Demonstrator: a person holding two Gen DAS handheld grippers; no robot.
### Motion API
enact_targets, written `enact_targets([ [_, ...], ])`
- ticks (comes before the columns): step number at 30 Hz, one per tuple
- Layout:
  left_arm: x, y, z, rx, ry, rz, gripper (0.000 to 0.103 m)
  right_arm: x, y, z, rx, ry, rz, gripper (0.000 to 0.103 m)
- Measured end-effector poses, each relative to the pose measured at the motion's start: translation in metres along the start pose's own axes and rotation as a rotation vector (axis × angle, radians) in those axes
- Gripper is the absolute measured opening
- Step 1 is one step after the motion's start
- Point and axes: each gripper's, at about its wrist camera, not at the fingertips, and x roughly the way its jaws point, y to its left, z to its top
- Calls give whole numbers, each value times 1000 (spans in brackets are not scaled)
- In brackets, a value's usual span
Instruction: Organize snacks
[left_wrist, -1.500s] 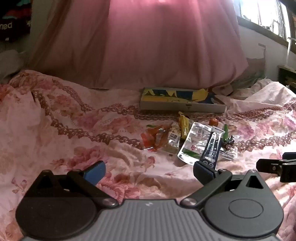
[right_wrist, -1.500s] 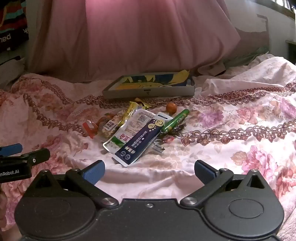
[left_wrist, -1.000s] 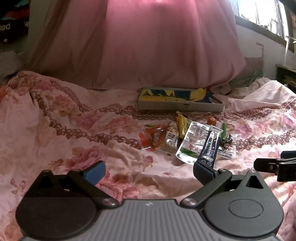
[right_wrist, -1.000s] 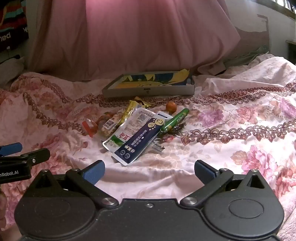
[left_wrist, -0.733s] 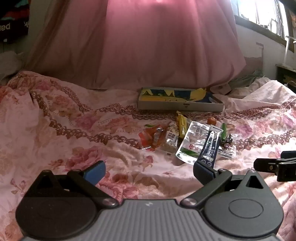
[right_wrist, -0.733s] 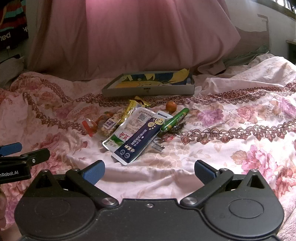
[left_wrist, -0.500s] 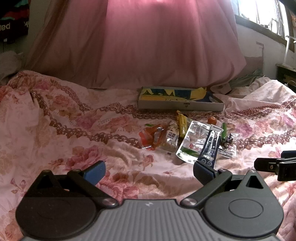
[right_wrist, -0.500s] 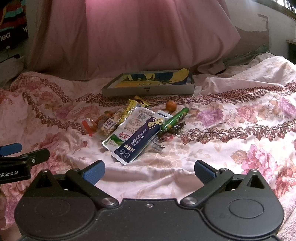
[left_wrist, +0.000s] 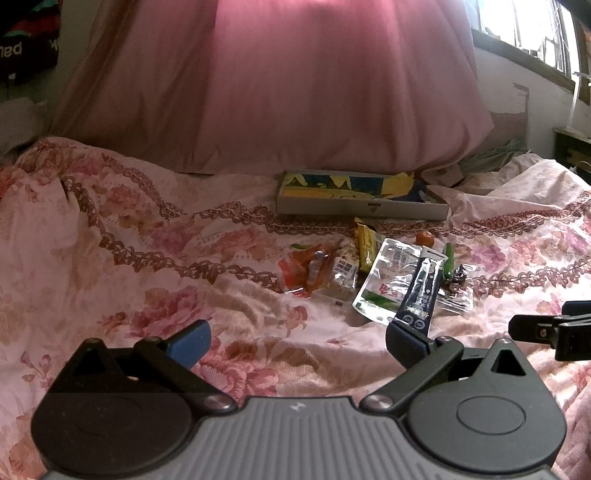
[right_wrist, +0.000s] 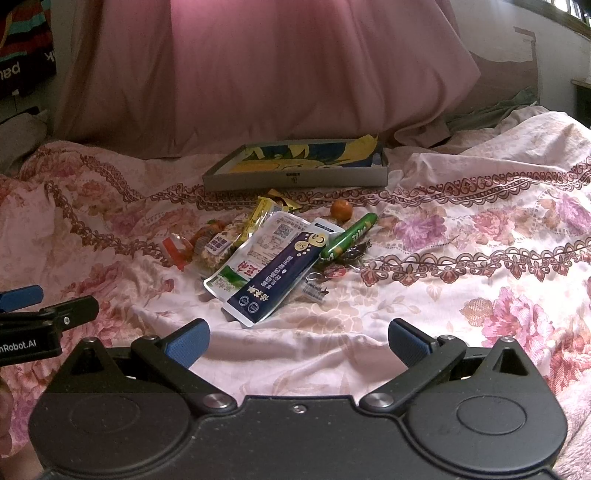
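Dark-blue sachet (right_wrist: 280, 269) lies ahead of right hand-held gripper (right_wrist: 297, 341), long axis near-left to far-right; both hand-held grippers wide, empty; left hand-held gripper (left_wrist: 297, 341) farther.

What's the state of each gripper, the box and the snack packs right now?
left gripper: open, empty, above the bedspread.
right gripper: open, empty, short of the snacks.
flat box: open-topped, lying flat behind the pile.
dark blue sachet: lying flat, overlapping the white pouch.
white pouch: flat, partly covered.
green stick: lying beside the sachet.
orange ball: loose on the bedspread.
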Motion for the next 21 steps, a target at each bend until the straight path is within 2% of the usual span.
enact_targets([
  [13,1,3,-3,-1,3,-3,103,1,0,0,-1,5,0,103],
  [21,6,15,-20,-14,29,1,103,2,1,1,-6,11,-4,103],
])
